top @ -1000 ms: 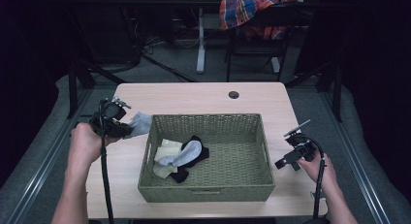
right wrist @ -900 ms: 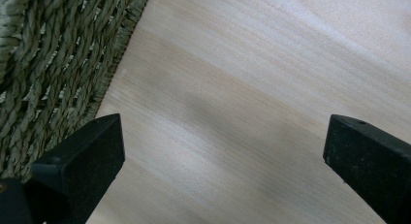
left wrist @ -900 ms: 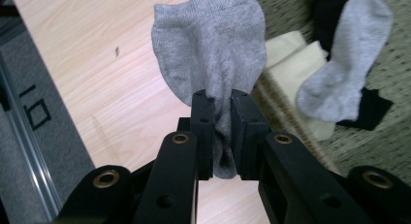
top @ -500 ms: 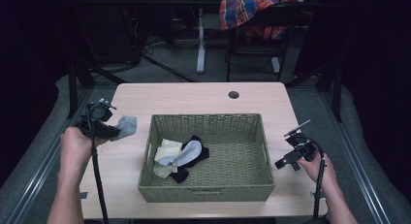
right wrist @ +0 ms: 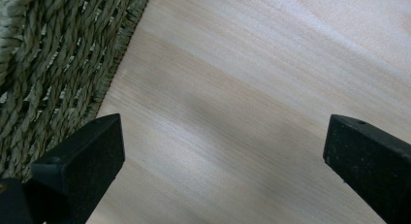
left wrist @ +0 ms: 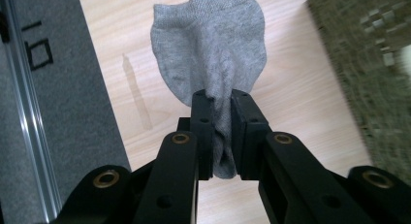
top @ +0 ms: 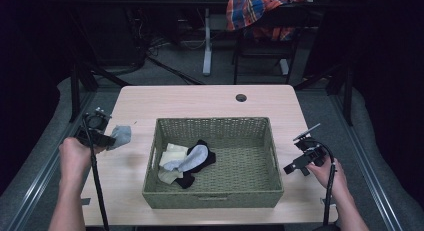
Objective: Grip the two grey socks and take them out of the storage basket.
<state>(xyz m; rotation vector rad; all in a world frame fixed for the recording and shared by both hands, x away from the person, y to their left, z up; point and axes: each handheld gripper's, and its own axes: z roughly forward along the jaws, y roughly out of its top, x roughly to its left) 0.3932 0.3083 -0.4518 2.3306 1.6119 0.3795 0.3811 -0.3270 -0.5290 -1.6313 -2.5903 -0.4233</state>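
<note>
A grey sock [left wrist: 213, 54] hangs from my left gripper [left wrist: 222, 100], whose jaws are shut on its bunched end. In the high view that gripper [top: 102, 136] holds the sock [top: 120, 136] low over the table's left side, left of the woven basket [top: 212, 198]. Inside the basket lie a cream sock [top: 172, 153], a grey sock [top: 192, 158] and a black sock [top: 205, 148]. My right gripper [top: 300, 163] stands open over bare table right of the basket, nothing between its jaws [right wrist: 220, 151].
The basket wall [right wrist: 53, 73] is close to the right gripper's left jaw. A dark round grommet [top: 241, 97] sits at the table's far edge. The table's left edge and grey floor [left wrist: 53, 88] are just beside the hanging sock.
My left gripper has carried the grey sock leftward and down, away from the basket toward the table's left edge. The right gripper has stayed put.
</note>
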